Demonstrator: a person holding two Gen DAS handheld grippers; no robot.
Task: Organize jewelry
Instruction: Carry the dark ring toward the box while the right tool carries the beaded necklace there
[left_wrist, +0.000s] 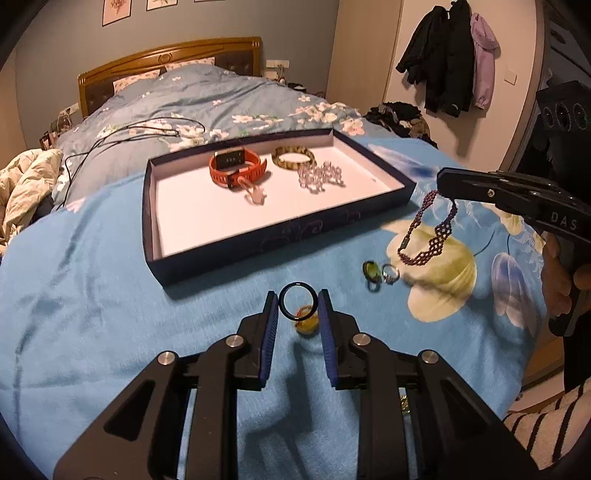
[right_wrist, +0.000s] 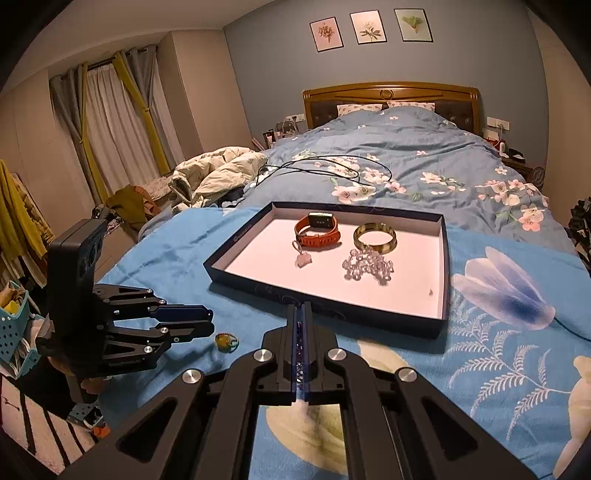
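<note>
A dark blue tray (left_wrist: 207, 266) (right_wrist: 332, 315) lies on the blue cloth. It holds an orange watch (left_wrist: 236, 168) (right_wrist: 318, 229), a gold bangle (left_wrist: 293, 158) (right_wrist: 374, 236), a clear bead bracelet (left_wrist: 320, 176) (right_wrist: 367, 265) and a pink charm (left_wrist: 255, 192) (right_wrist: 303, 258). My left gripper (left_wrist: 298, 304) (right_wrist: 211, 322) is shut on a black ring (left_wrist: 298, 303), held above a yellow-orange ring (left_wrist: 306, 323) (right_wrist: 226, 340). My right gripper (left_wrist: 445, 184) (right_wrist: 300, 314) is shut on a purple beaded bracelet (left_wrist: 424, 236), which hangs right of the tray.
Two rings, a green-stone ring (left_wrist: 372, 272) and a silver ring (left_wrist: 389, 274), lie on the cloth in front of the tray's right corner. A black cable (left_wrist: 122, 136) (right_wrist: 325, 168) lies on the floral duvet behind. The bed edge falls away at right.
</note>
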